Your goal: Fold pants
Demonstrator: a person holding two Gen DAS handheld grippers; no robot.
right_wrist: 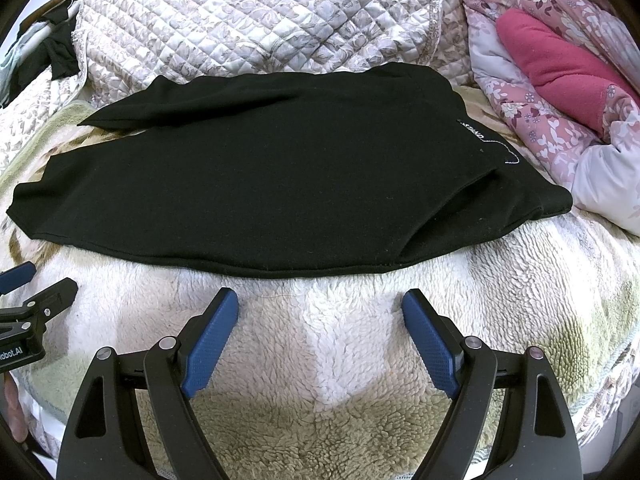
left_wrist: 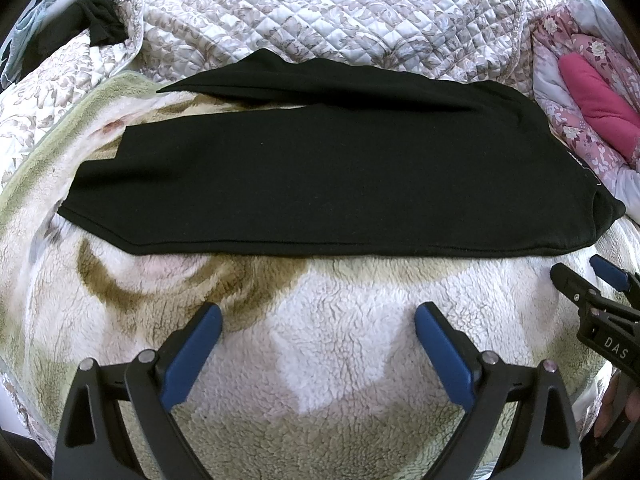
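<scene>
**Both claws idle, pants laid flat**

Left claw (left_wrist: 318, 316) and right claw (right_wrist: 320, 300) hover spread over the fleece blanket (right_wrist: 320, 360), gripping nothing. Black pants (left_wrist: 320, 180) lie just ahead, legs stacked, waistband rightward.

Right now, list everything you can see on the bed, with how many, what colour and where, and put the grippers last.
pants: one, black, lying flat across the middle, waistband to the right
label: one, black with white lettering, on the pants near the waistband
fleece blanket: one, cream with tan and green pattern, under the pants
quilted cover: one, pale with a grey-brown floral print, bunched behind the pants
floral bedding: one heap, pink, far right
pink fleece piece: one, deep pink, on that heap
dark garment: one, black, far left corner
left gripper: one, black with blue pads, open, short of the pants
right gripper: one, same colours, open, short of the pants
</scene>
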